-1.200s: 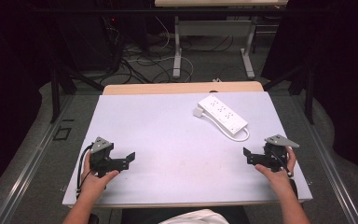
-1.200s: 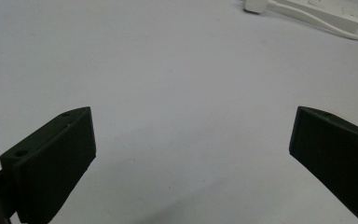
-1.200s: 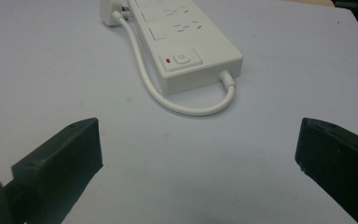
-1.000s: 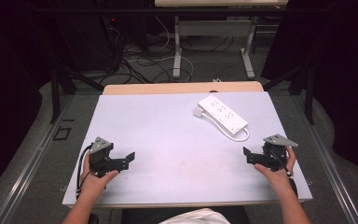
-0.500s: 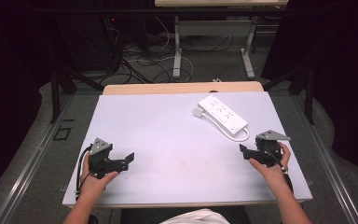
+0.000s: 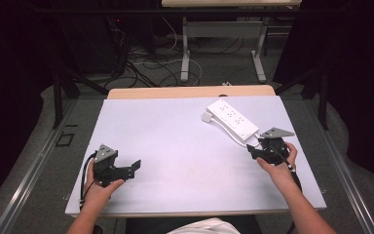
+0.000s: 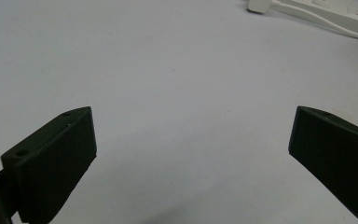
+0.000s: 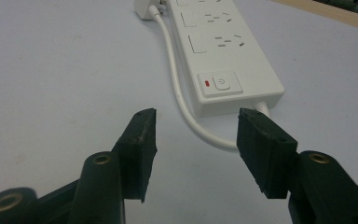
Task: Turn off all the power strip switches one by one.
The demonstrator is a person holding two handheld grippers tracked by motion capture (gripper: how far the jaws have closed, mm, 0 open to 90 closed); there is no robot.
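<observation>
A pale grey table (image 6: 175, 141) has a wooden strip (image 6: 190, 91) along its far edge. On the floor beyond, tangled cables (image 6: 148, 66) lie around the metal legs of another desk (image 6: 186, 46).

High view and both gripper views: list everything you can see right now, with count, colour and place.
power strip: one, white, far right of the table, lying flat, switch end toward the right tool
cord: one, white, loops from the strip's near end along its side; passes between the right tool's jaws, untouched
plug: one, white, beside the strip's far end
table: one, pale grey top with a wooden far edge
floor cables: several, dark and white, beyond the table
left tool: one, black, near left, jaws wide open over bare table
right tool: one, black, near right, jaws just been closing, nothing gripped
</observation>
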